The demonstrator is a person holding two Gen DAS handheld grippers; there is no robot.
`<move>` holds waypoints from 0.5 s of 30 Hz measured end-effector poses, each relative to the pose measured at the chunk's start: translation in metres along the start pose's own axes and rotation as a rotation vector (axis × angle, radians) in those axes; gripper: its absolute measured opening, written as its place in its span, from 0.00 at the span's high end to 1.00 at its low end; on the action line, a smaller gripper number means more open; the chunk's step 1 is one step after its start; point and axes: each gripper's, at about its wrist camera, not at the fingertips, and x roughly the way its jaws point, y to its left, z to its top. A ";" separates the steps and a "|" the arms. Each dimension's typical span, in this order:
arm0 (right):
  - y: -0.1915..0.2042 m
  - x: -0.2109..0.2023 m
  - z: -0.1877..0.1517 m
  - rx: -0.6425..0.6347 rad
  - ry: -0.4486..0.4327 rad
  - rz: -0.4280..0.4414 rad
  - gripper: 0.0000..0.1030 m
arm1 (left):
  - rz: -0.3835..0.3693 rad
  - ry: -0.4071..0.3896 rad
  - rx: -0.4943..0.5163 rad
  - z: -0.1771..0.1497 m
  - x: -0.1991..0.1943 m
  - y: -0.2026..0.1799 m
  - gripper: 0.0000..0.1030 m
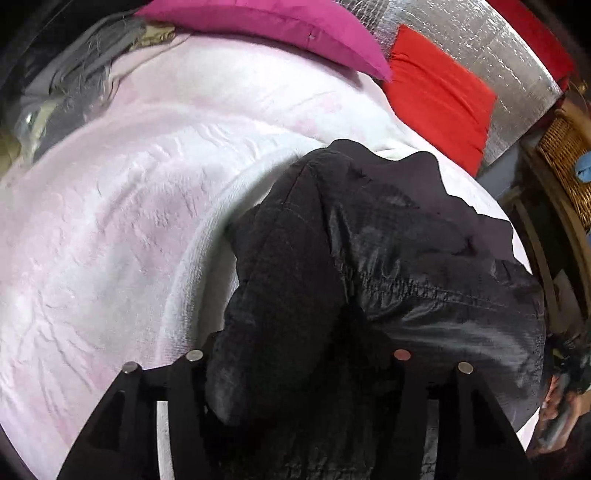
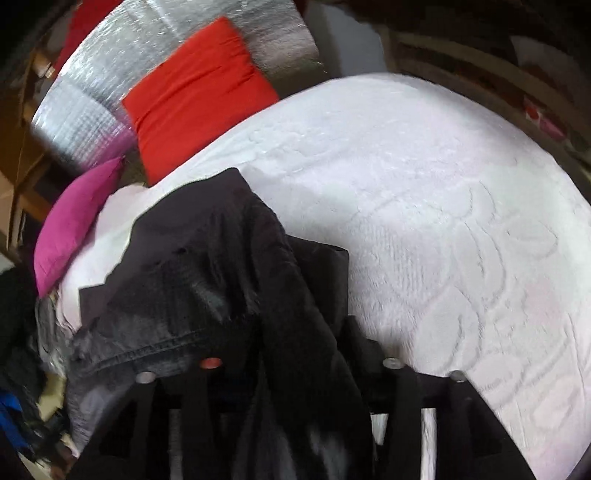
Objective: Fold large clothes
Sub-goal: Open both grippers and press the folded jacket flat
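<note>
Black jacket (image 1: 369,258) — bunched in both grippers' jaws

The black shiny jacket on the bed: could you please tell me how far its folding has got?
Done: the black shiny jacket lies on the pale pink textured bedspread. In hand: the left gripper and the right gripper each have a bunch of its fabric between their fingers. Left: it is still crumpled, with no neat fold visible, so nearly all folding remains.

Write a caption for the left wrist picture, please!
Left tongs grip a black jacket on a pale pink bedspread, beside pink and red pillows.
</note>
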 end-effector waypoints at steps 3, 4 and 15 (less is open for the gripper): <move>0.011 -0.035 0.007 -0.001 -0.099 -0.002 0.32 | -0.002 0.001 -0.019 0.002 -0.009 -0.001 0.43; 0.020 -0.054 0.008 -0.036 -0.176 -0.018 0.23 | -0.005 0.000 -0.023 0.002 -0.012 -0.001 0.43; 0.064 -0.061 0.000 -0.304 -0.162 -0.047 0.16 | -0.001 -0.010 0.022 0.002 -0.031 0.014 0.25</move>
